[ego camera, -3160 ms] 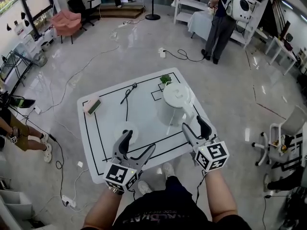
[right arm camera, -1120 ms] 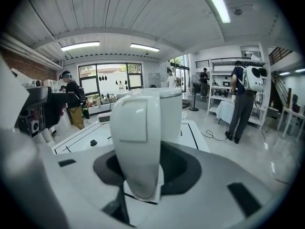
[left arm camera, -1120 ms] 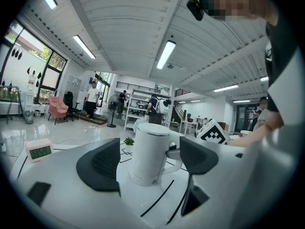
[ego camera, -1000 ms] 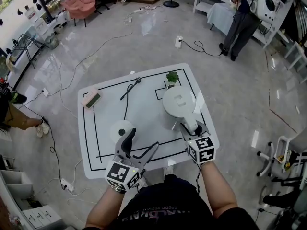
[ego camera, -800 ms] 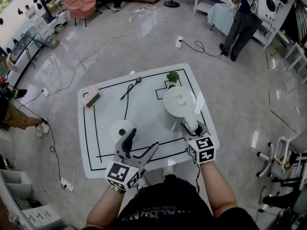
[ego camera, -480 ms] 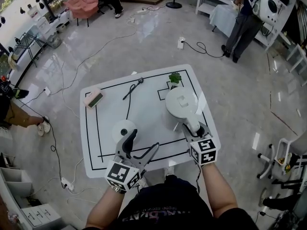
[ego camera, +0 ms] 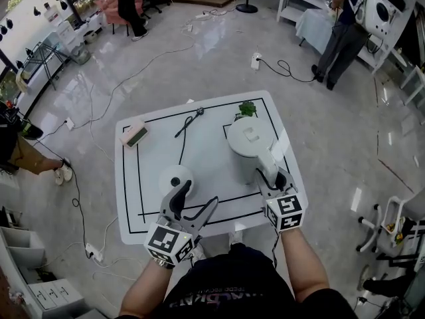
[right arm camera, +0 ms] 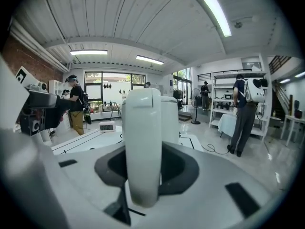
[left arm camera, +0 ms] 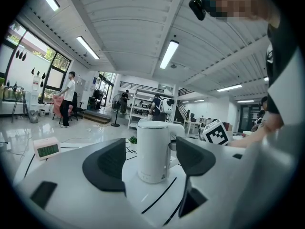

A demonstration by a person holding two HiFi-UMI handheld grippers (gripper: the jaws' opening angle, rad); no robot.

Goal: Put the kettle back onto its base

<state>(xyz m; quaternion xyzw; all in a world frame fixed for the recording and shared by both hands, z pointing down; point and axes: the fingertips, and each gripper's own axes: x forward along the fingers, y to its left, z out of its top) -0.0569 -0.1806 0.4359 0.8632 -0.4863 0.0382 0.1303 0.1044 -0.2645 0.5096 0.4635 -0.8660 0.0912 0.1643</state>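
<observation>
The white kettle stands on the white table, right of centre. Its handle points toward me. My right gripper is on that handle: in the right gripper view the handle fills the gap between the jaws, and the dark pads touch it on both sides as they close. The round white base lies to the left, just ahead of my left gripper. The left gripper's jaws are closing a little with nothing between them. In the left gripper view the kettle stands beyond them.
A pink-and-green clock sits at the table's far left corner and a small green plant behind the kettle. A black cord runs from the base toward the far edge. People stand around the room, and cables lie on the floor.
My right gripper has come forward from beside the kettle and its jaws have closed round the handle. The left gripper has stayed in front of the base.
</observation>
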